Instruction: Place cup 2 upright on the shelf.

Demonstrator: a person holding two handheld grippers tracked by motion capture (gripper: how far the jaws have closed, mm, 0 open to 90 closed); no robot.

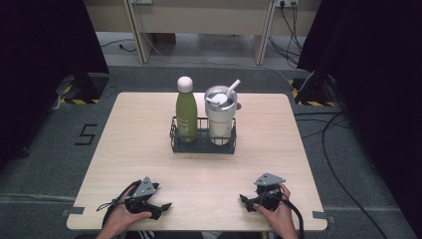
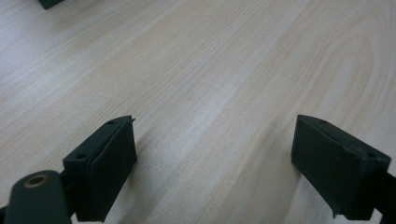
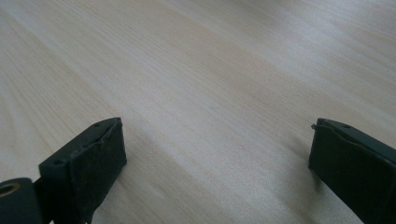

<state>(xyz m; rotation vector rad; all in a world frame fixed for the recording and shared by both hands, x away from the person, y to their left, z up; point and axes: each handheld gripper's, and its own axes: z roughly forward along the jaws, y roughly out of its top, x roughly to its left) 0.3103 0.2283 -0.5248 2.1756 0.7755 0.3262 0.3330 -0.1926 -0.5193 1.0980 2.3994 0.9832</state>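
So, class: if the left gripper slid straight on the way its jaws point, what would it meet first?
Probably nothing: ahead of the left gripper lies bare table; the black rack's corner sits off to one side.

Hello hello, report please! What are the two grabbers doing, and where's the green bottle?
Left gripper open, empty. Right gripper open, empty. Green bottle upright in black rack, beside tumbler. Nothing between.
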